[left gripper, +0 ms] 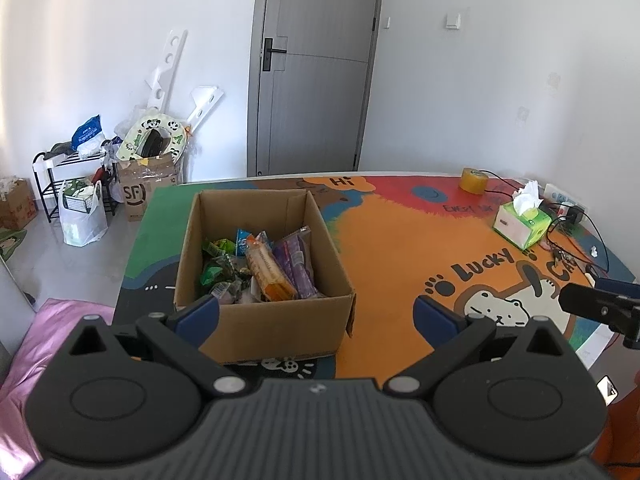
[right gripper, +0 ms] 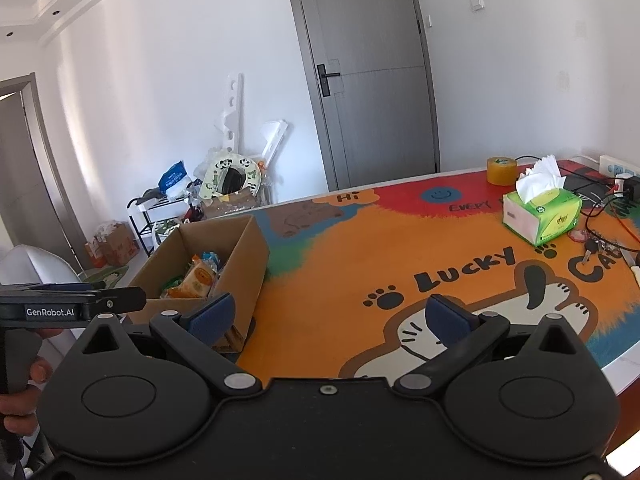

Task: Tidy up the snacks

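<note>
An open cardboard box (left gripper: 264, 320) stands on the colourful cartoon table mat (left gripper: 400, 248). Inside lie several snack packets: an orange one (left gripper: 270, 274), a purple one (left gripper: 298, 260), green ones (left gripper: 216, 268). My left gripper (left gripper: 316, 316) hovers open just in front of the box's near wall, nothing between its blue pads. In the right wrist view the same box (right gripper: 240, 264) sits to the left, with an orange packet (right gripper: 198, 278) showing. My right gripper (right gripper: 332, 314) is open and empty above the mat (right gripper: 400, 248), right of the box.
A green tissue box (left gripper: 520, 224) (right gripper: 542, 212), a yellow tape roll (left gripper: 473, 179) (right gripper: 501, 170), keys and cables lie at the table's far right. A grey door (left gripper: 316, 68), a shoe rack (left gripper: 76, 184) and boxes stand beyond. A hand (right gripper: 24, 396) holds the left gripper's handle.
</note>
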`<state>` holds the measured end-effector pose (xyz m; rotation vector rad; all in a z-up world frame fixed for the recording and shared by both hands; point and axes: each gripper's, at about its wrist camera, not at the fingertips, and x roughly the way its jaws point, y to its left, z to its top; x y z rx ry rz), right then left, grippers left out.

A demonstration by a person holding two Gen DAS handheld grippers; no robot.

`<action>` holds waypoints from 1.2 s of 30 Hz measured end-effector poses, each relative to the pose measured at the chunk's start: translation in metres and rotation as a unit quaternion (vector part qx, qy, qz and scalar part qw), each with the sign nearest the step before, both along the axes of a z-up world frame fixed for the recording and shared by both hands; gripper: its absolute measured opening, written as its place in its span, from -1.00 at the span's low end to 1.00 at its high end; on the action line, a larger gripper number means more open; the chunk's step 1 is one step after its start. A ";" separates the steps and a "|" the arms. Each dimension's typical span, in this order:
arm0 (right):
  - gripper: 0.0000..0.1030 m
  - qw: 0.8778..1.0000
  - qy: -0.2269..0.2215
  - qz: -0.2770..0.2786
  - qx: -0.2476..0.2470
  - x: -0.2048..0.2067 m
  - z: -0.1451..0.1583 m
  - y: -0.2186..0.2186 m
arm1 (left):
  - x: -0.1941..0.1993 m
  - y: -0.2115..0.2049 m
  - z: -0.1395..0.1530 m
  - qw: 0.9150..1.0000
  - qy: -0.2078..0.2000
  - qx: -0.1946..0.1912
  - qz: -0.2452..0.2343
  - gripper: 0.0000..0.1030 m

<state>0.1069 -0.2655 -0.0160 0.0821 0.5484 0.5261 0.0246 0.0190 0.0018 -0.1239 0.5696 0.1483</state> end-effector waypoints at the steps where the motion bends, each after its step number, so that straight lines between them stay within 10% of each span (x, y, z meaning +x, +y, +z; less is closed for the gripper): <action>1: 1.00 1.000 -0.001 0.000 0.001 -0.001 0.001 0.000 | 0.000 0.000 -0.001 1.000 0.000 0.002 0.000 0.99; 36: 1.00 1.000 0.003 0.006 -0.005 -0.003 0.000 0.005 | 0.001 0.002 -0.006 1.000 0.006 0.002 0.005 0.99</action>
